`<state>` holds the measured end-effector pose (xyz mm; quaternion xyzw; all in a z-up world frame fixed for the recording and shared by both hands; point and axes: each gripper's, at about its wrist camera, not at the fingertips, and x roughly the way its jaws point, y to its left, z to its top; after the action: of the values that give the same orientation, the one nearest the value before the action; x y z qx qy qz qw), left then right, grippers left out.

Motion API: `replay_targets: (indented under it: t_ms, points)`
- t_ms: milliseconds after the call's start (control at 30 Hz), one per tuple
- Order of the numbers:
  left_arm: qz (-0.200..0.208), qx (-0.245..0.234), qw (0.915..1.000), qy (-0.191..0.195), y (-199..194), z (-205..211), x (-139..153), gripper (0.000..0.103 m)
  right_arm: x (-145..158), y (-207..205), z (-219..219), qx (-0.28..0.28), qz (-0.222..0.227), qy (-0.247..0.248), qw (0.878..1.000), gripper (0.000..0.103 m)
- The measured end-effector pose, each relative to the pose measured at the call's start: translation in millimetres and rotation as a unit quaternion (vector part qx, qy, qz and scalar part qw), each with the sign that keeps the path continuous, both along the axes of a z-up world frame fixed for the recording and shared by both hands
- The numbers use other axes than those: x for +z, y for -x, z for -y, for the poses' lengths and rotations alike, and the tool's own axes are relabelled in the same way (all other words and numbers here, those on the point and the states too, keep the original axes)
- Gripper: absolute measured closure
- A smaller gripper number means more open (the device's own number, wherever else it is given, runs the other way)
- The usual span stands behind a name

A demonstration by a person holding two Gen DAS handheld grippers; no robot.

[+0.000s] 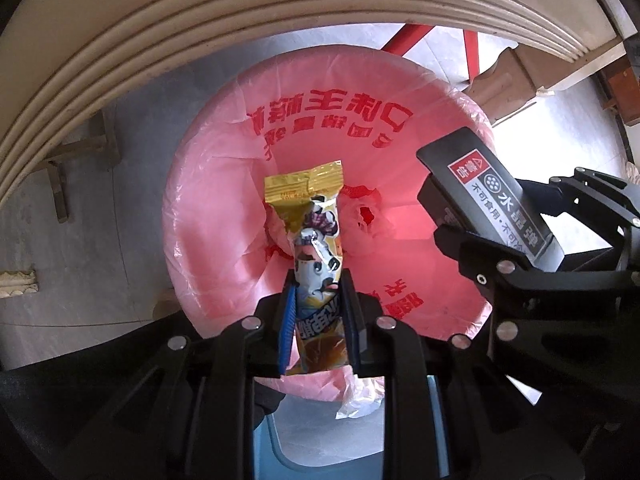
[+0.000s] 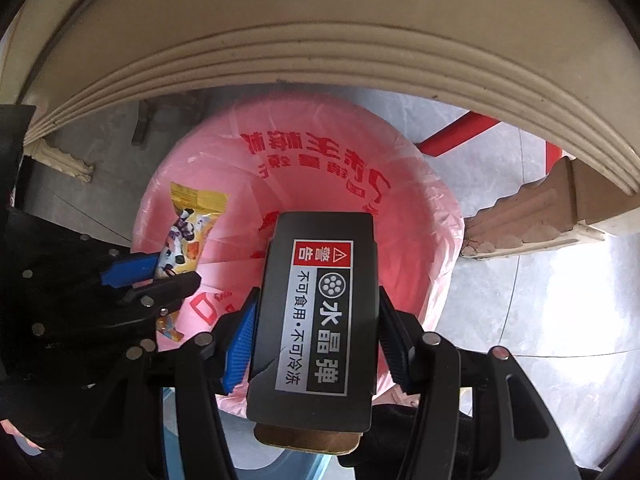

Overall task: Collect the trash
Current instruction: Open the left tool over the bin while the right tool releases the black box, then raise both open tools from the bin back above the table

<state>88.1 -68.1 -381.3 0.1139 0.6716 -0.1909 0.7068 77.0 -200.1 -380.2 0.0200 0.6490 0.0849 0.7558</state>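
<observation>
Below both your grippers gapes the pink-lined bin [image 1: 400,168]. Your right gripper [image 2: 316,344] is clamped on the black box [image 2: 316,312], directly over its opening; your left gripper [image 1: 318,312] pinches the snack wrapper [image 1: 316,248], alongside.

At the bottom centre of the frame, the left hand-held gripper [image 1: 319,300] has its black jaws, one with a blue ribbed pad, clamped on a crinkled yellow-and-white snack wrapper with a cartoon cow print [image 1: 316,248], which stands upright toward the middle of the frame. Behind it gapes a round bin lined with a pink plastic bag bearing red printed characters [image 1: 224,184], filling the centre. At the right, the right hand-held gripper [image 1: 492,236] grips a flat black rectangular box with a red-and-white warning label [image 1: 492,196], tilted over the bin's right rim. A ribbed cream tabletop edge [image 1: 160,32] arcs across the top, above the grey floor [image 1: 100,248].
</observation>
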Motion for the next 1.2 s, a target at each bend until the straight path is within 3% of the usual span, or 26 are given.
replay_targets:
  t_ms: [133, 267, 467, 1200]
  points:
    - [-0.007, 0.001, 1.0, -0.001, 0, 0, -2, 0.077, -4, 0, 2, 0.001, -0.001, -0.006, 1.0, 0.048]
    - [0.013, 0.005, 0.9993, -0.035, -4, -2, -4, 0.057, -5, -2, 7, -0.009, 0.004, 0.013, 1.0, 0.036]
    - [0.017, 0.032, 0.999, -0.024, -10, -13, 3, 0.037, -5, -4, 21, -0.034, 0.005, -0.006, 0.999, 0.026]
    - [0.03, 0.03, 0.9988, -0.024, -6, -17, 15, 0.036, 3, -1, 22, -0.043, 0.009, -0.011, 0.999, 0.026]
